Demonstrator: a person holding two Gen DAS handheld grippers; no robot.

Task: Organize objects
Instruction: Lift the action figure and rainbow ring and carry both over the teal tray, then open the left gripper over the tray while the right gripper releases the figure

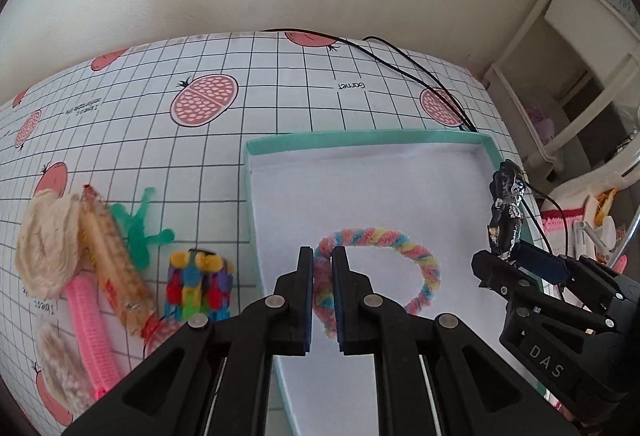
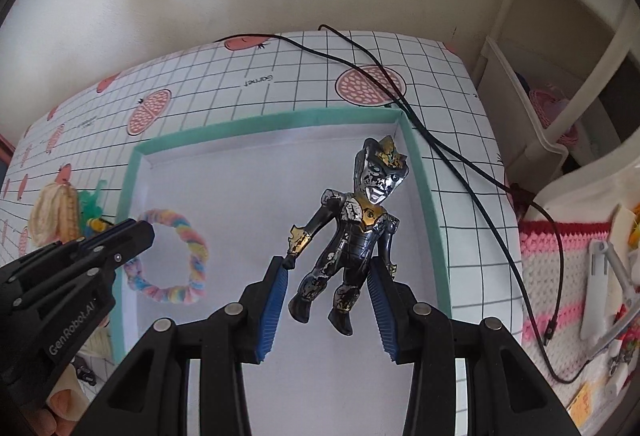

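A shallow teal-rimmed box (image 1: 360, 136) (image 2: 260, 120) with a white floor lies on the gridded tablecloth. My left gripper (image 1: 322, 256) (image 2: 136, 232) is shut on a pastel braided ring (image 1: 400, 236) (image 2: 192, 248), pinching its left side while the rest of the ring lies over the box floor. My right gripper (image 2: 328, 264) (image 1: 508, 264) holds a black, silver and gold toy figure (image 2: 356, 228) (image 1: 506, 212) above the box's right side. The jaws stand wide apart and press on the figure's arms. Its legs dangle.
Left of the box lie cream knitted pieces (image 1: 44, 236), a pink fuzzy stick (image 1: 92, 328), a wrapped snack bar (image 1: 116, 268), a green toy (image 1: 140, 228) and a multicoloured block toy (image 1: 200, 284). Black cables (image 2: 440, 148) cross the far right corner. White shelves (image 1: 560, 76) stand to the right.
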